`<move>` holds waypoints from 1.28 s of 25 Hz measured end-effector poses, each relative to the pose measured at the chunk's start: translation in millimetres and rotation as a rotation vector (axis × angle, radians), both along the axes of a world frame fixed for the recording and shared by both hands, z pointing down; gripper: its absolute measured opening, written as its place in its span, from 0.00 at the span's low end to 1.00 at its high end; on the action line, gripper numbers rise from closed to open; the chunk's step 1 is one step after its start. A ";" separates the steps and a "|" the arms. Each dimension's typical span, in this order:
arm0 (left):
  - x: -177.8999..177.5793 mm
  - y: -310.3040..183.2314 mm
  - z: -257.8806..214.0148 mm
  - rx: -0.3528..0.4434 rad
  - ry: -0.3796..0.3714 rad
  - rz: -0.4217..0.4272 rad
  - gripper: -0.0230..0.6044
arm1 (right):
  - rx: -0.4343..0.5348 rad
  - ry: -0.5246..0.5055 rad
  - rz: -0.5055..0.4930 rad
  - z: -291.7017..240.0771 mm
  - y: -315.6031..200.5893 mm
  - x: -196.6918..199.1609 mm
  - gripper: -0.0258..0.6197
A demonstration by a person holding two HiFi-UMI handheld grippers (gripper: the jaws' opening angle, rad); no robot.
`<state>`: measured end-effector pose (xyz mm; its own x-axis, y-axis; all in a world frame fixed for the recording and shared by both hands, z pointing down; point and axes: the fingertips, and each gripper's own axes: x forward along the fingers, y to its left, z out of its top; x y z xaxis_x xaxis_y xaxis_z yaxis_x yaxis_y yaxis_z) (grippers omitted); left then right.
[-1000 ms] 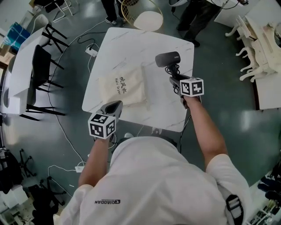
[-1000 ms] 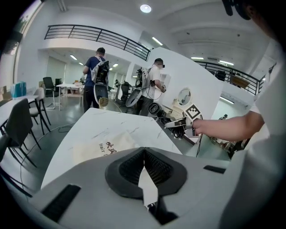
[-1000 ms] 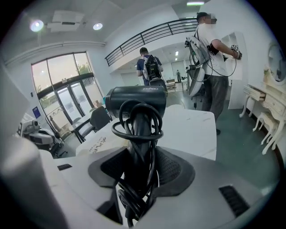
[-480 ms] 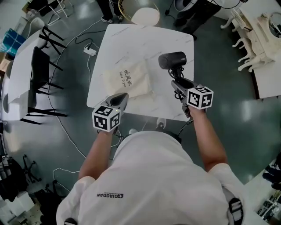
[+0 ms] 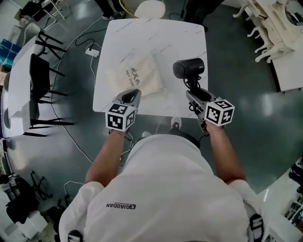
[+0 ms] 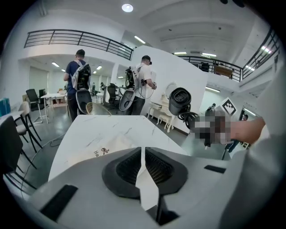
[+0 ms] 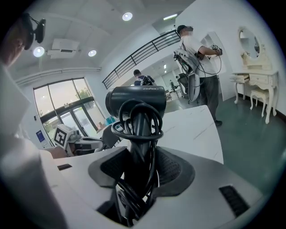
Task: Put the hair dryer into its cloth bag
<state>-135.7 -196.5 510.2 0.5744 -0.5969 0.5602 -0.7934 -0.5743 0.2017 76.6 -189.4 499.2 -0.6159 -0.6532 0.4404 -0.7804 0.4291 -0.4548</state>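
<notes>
A cream cloth bag (image 5: 135,79) with dark print lies flat on the left half of the white marble table (image 5: 156,38). In the left gripper view the cloth bag (image 6: 109,150) shows just beyond the jaws. My left gripper (image 5: 134,96) hovers at the bag's near edge, shut, with nothing visibly held. My right gripper (image 5: 195,93) is shut on the handle of the black hair dryer (image 5: 188,68), held upright above the table's right side. In the right gripper view the hair dryer (image 7: 136,100) has its cord coiled round the handle between the pads of the right gripper (image 7: 136,172).
Black chairs (image 5: 40,71) and another white table stand at the left. Cables and a power strip (image 5: 92,52) lie on the floor. A round stool (image 5: 150,8) sits at the table's far end. White carved furniture (image 5: 272,28) is at the right. People (image 6: 76,85) stand beyond the table.
My right gripper has carried the hair dryer towards the table's near edge and a little up. The left gripper has stayed by the bag's near edge, only rolling slightly.
</notes>
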 end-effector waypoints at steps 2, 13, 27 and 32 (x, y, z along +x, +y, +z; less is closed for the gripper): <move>11.7 -10.8 9.9 -0.002 -0.043 0.027 0.16 | -0.003 0.005 0.007 4.2 8.7 6.0 0.37; 76.2 -83.7 77.7 -0.053 -0.331 0.078 0.35 | -0.004 0.018 0.043 25.3 19.0 55.1 0.37; 114.5 -129.4 159.9 -0.187 -0.604 0.019 0.50 | -0.005 -0.013 -0.005 50.9 7.5 93.1 0.37; 109.6 -138.3 179.6 -0.169 -0.743 -0.035 0.51 | -0.018 -0.012 -0.037 59.4 1.2 106.2 0.37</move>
<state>-26.1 -334.8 689.8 -0.0064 -0.4798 0.8774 -0.7721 -0.5552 -0.3092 182.8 -188.2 558.6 -0.6452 -0.6219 0.4439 -0.7582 0.4497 -0.4721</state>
